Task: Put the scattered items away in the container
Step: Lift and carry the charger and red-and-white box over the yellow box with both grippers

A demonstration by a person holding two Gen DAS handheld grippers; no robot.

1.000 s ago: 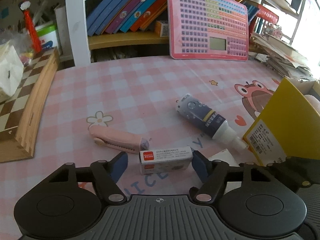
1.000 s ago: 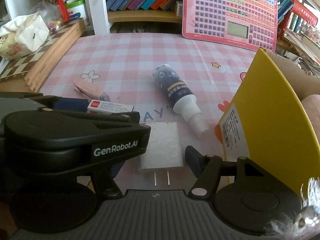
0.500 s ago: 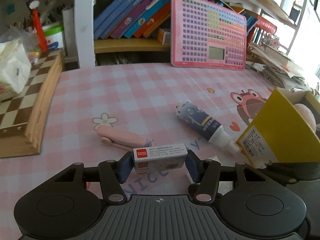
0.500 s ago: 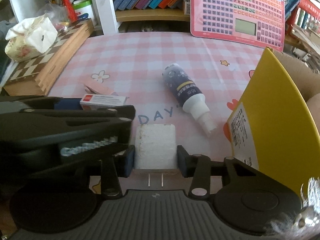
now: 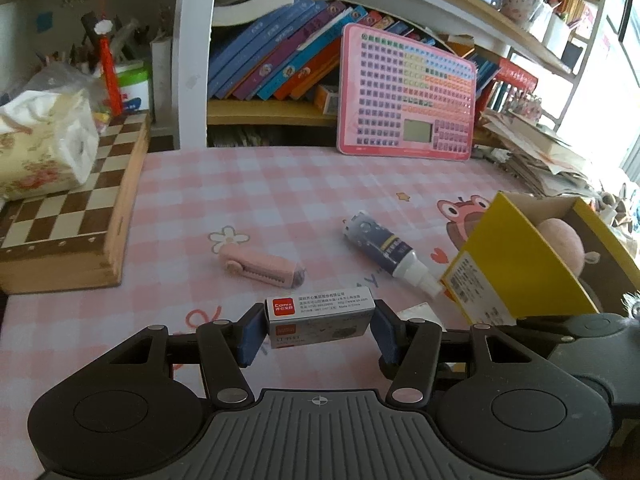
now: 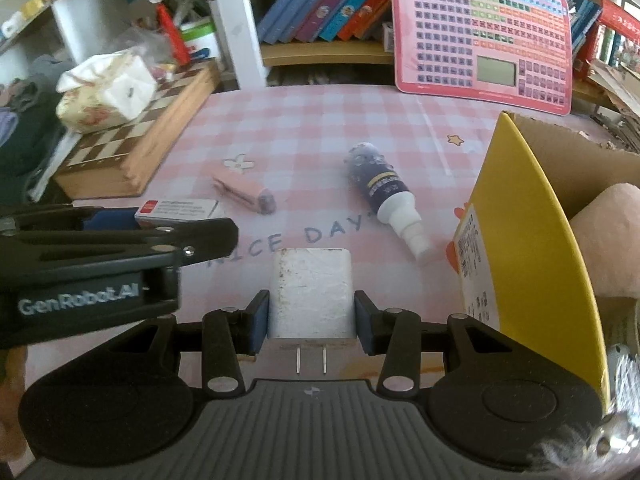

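Pink checked tabletop (image 5: pixel 280 184). Left gripper (image 5: pixel 319 330) clamped staple box (image 5: pixel 320 315); right gripper (image 6: pixel 311 322) clamped charger (image 6: pixel 311 294), left of yellow box (image 6: pixel 532 248). Risk: grippers colliding over box.

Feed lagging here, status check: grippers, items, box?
Left gripper shut on staple box. Right gripper shut on white charger. Spray bottle, pink utility knife on table. Yellow box open, right.
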